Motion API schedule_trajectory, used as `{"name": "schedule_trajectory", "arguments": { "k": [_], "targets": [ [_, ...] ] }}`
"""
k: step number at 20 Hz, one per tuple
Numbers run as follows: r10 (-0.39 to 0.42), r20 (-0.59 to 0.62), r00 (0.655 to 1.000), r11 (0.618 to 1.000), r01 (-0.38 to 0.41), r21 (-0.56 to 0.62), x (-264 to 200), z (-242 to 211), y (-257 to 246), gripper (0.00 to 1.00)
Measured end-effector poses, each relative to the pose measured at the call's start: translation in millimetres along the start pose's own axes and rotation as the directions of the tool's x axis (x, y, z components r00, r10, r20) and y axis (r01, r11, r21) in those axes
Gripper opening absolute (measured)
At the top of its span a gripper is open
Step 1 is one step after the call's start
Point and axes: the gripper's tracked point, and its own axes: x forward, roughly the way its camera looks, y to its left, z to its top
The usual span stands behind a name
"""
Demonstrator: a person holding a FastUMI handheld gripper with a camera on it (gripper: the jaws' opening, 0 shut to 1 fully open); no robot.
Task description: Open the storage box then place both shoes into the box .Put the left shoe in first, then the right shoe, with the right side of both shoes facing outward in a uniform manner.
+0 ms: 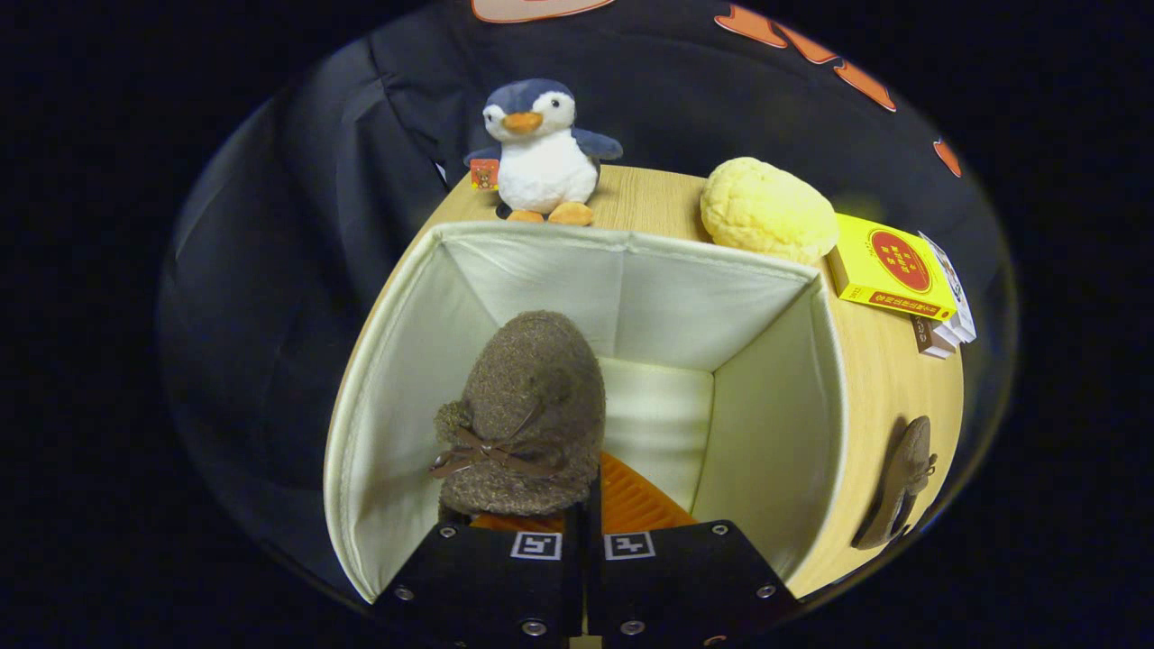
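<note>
My gripper (pixel 584 527) is pinched nearly closed on the fuzzy shoe (pixel 527 415), held over the open storage box (pixel 379 361). It looks soft and light; grip the collar. The other shoe (pixel 900 482) waits by the desk's (pixel 888 397) right edge.

The gripper (pixel 586 532) points down and forward, its 2 fingers (pixel 491 577) lying side by side with only a narrow slit between them. They are pressed together on the heel rim of a brown shoe (pixel 527 415), which hangs just ahead of the fingertips, toe pointing away from them. Each finger carries 1 square marker near its tip and screws along its outer edge. The left finger sits slightly lower than the right, so the gripper is rolled a little.
</note>
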Motion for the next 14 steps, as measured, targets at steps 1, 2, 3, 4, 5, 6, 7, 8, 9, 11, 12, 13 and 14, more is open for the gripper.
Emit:
{"name": "schedule_trajectory", "arguments": {
  "k": [1, 2, 3, 4, 5, 6, 7, 8, 9, 11, 12, 13, 14],
  "targets": [
    [-0.010, -0.017, 1.000, 1.000, 0.010, -0.003, 5, -4, 1, 0.03],
    [-0.007, -0.037, 0.999, 1.000, 0.007, -0.003, 9, -10, 6, 0.03],
    [-0.005, -0.052, 0.999, 1.000, 0.005, 0.008, 13, -13, 9, 0.03],
    [-0.013, -0.060, 0.998, 1.000, 0.014, 0.014, 17, -14, 10, 0.03],
    [-0.029, -0.064, 0.998, 0.999, 0.031, 0.024, 21, -14, 8, 0.03],
    [-0.036, -0.068, 0.997, 0.999, 0.038, 0.033, 26, -14, 7, 0.03],
    [-0.036, -0.075, 0.997, 0.998, 0.040, 0.044, 31, -15, 8, 0.03],
    [-0.033, -0.083, 0.996, 0.998, 0.037, 0.044, 35, -17, 10, 0.03],
    [-0.030, -0.100, 0.995, 0.999, 0.034, 0.041, 36, -21, 11, 0.03],
    [-0.008, -0.112, 0.994, 0.999, 0.012, 0.039, 35, -24, 15, 0.06],
    [0.004, -0.118, 0.993, 0.999, 0.001, 0.043, 34, -24, 15, 0.08],
    [0.021, -0.127, 0.992, 0.998, -0.013, 0.058, 33, -26, 15, 0.13],
    [0.038, -0.135, 0.990, 0.997, -0.029, 0.070, 29, -28, 15, 0.16]
  ]
}}
